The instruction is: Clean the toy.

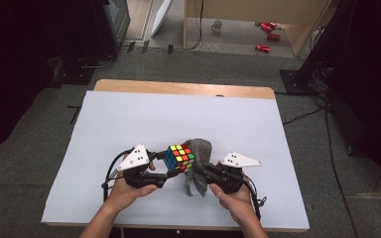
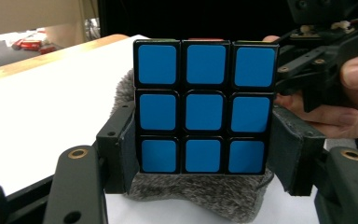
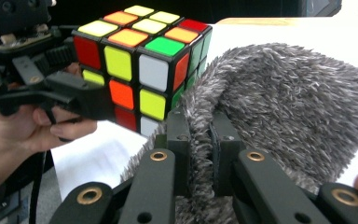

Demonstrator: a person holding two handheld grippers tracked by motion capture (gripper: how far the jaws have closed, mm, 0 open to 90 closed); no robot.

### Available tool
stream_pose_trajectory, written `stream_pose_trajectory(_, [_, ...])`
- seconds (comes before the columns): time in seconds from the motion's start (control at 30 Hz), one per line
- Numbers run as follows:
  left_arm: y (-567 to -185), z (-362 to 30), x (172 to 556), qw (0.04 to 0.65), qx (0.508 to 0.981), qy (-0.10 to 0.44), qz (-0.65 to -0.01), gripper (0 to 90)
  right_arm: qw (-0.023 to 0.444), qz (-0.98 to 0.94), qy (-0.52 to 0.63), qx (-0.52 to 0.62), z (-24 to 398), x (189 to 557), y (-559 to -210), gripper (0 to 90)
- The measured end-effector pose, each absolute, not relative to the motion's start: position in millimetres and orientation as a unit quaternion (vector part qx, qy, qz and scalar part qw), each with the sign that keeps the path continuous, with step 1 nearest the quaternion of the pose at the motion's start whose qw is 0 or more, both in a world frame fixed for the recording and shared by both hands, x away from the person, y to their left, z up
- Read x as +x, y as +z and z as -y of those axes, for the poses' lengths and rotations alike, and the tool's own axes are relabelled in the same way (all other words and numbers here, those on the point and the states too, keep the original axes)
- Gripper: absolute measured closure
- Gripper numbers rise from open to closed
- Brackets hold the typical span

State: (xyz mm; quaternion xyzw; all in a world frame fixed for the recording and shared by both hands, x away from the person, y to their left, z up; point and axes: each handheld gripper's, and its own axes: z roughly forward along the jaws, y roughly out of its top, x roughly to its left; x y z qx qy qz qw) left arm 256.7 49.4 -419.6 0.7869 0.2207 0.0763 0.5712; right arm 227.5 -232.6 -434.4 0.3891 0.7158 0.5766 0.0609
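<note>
A scrambled puzzle cube [image 1: 179,157] hangs just above the white table near its front middle. My left gripper [image 1: 171,171] is shut on the cube; in the left gripper view its pads clamp the lower sides of the all-blue face [image 2: 205,107]. A grey fuzzy cloth [image 1: 198,166] hangs right beside and behind the cube. My right gripper [image 1: 201,171] is shut on a fold of that cloth [image 3: 279,107], with the fur squeezed between its jaws [image 3: 203,154]. The right gripper view shows the cube's mixed faces [image 3: 140,65] touching the cloth at the left.
The white sheet [image 1: 178,119] covers the table, with a wooden edge [image 1: 183,88] at the far side. Beyond it on the floor lie red cans [image 1: 268,29] and a mug [image 1: 217,26]. Dark equipment and cables stand at both sides.
</note>
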Motion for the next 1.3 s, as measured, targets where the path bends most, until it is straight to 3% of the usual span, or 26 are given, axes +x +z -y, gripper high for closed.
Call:
stream_pose_trajectory(0.13, [-419,-54,259,0.571,0.785,0.079,-0.227,35.1,0.095,-0.746,0.527,0.397,236,232,-443,80.3])
stream_pose_trajectory(0.27, [-419,-56,260,0.569,0.785,0.085,-0.229,35.1,0.083,-0.764,0.493,0.408,243,238,-456,73.5])
stream_pose_trajectory(0.33, [-420,-57,261,0.567,0.786,0.087,-0.230,35.1,0.091,-0.771,0.478,0.410,246,239,-456,62.5])
stream_pose_trajectory(0.5, [-419,-59,261,0.569,0.784,0.088,-0.233,35.1,0.117,-0.776,0.446,0.431,249,241,-451,19.7])
stream_pose_trajectory(0.57, [-419,-59,261,0.570,0.784,0.087,-0.232,35.1,0.131,-0.762,0.451,0.446,250,241,-449,11.9])
stream_pose_trajectory(0.73, [-419,-58,261,0.571,0.783,0.084,-0.233,35.1,0.168,-0.761,0.418,0.467,234,247,-459,3.8])
stream_pose_trajectory(0.8, [-419,-59,261,0.572,0.782,0.083,-0.232,35.1,0.177,-0.767,0.391,0.478,225,251,-471,4.8])
stream_pose_trajectory(0.87, [-419,-60,261,0.573,0.782,0.084,-0.231,35.1,0.187,-0.773,0.363,0.485,220,254,-483,12.0])
stream_pose_trajectory(0.93, [-418,-61,261,0.575,0.780,0.082,-0.232,35.1,0.200,-0.776,0.347,0.486,219,254,-491,25.8])
stream_pose_trajectory(1.03, [-418,-62,261,0.575,0.780,0.081,-0.233,35.1,0.206,-0.774,0.353,0.484,222,252,-493,54.5])
stream_pose_trajectory(1.13, [-419,-61,261,0.572,0.783,0.079,-0.231,35.1,0.202,-0.767,0.371,0.483,228,251,-490,70.3])
stream_pose_trajectory(1.3, [-421,-59,262,0.571,0.785,0.075,-0.229,35.1,0.176,-0.749,0.440,0.464,241,247,-476,77.7])
